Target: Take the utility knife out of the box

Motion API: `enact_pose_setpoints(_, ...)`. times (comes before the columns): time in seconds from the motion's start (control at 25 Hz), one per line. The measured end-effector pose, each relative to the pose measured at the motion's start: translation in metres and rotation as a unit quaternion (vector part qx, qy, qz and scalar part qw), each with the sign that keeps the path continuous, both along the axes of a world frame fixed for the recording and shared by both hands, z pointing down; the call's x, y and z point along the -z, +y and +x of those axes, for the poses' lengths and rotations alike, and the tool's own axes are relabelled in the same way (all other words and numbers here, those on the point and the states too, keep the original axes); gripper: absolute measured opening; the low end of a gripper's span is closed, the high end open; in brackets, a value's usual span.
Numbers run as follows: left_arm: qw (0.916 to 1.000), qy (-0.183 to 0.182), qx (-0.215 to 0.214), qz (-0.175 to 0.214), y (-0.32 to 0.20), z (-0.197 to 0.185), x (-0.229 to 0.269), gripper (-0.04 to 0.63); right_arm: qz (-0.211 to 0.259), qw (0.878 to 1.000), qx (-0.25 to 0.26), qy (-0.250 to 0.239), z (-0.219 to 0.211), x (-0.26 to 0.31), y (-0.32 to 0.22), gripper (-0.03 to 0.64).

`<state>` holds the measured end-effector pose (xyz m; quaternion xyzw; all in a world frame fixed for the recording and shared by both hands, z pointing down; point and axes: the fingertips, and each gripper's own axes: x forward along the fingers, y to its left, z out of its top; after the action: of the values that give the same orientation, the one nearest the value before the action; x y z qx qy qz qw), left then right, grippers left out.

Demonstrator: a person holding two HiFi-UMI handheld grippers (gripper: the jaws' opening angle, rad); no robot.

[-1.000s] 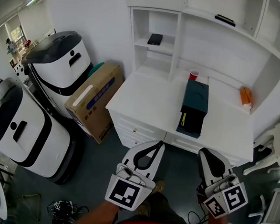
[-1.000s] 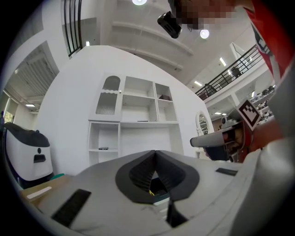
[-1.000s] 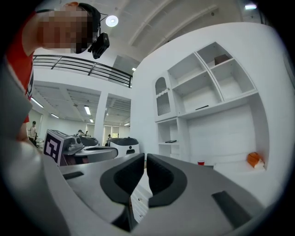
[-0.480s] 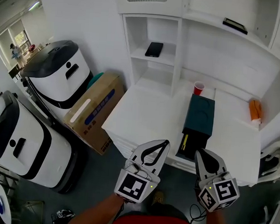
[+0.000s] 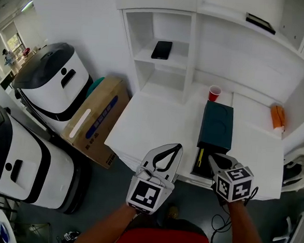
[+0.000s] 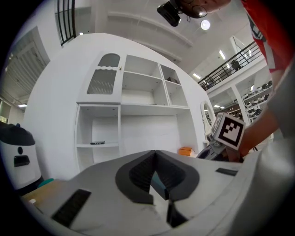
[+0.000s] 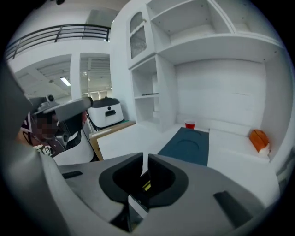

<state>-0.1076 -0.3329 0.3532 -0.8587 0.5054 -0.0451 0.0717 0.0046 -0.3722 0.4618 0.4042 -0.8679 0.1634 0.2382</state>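
Note:
A dark teal box (image 5: 216,125) lies on the white desk (image 5: 152,121), its near end open. The yellow utility knife (image 5: 200,157) lies inside that opening. My right gripper (image 5: 212,159) tilts down just in front of the opening. Its jaws are opening, a narrow gap apart, with nothing between them. In the right gripper view the knife (image 7: 146,185) shows through the gap of the right gripper (image 7: 145,155), and the box (image 7: 186,145) stretches beyond. My left gripper (image 5: 178,146) hovers level over the desk's front edge, left of the box. The left gripper (image 6: 155,152) is shut and holds nothing.
A red cup (image 5: 214,92) stands behind the box and an orange object (image 5: 277,118) lies at the desk's right. A phone (image 5: 161,49) rests on a shelf. A cardboard carton (image 5: 92,120) and two white machines (image 5: 50,85) stand on the floor to the left.
Both grippers have moved forward to the desk. The right one has tipped downward and come up to the box's open end.

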Motion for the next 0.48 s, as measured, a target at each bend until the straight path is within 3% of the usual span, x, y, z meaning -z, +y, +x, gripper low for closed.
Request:
enact_pose_setpoints(0.2,0.9995,0.006,-0.022,-0.020,-0.012,-0.005,-0.007,0.040,-0.124,0.991,-0.022,0.037,-0.002,-0.059,-0.014,0.115)
enact_pose_setpoints(0.32,0.9993,-0.009,-0.037,-0.006,-0.020,-0.010,-0.008,0.040,-0.192,0.978,-0.037,0.070,-0.002,-0.091,-0.015,0.120)
enact_pose_setpoints(0.48,0.9988,-0.004,-0.047,-0.016,-0.028,-0.012,-0.013,0.040,-0.260,0.959,-0.038,0.107,-0.008,-0.120,-0.014,0.121)
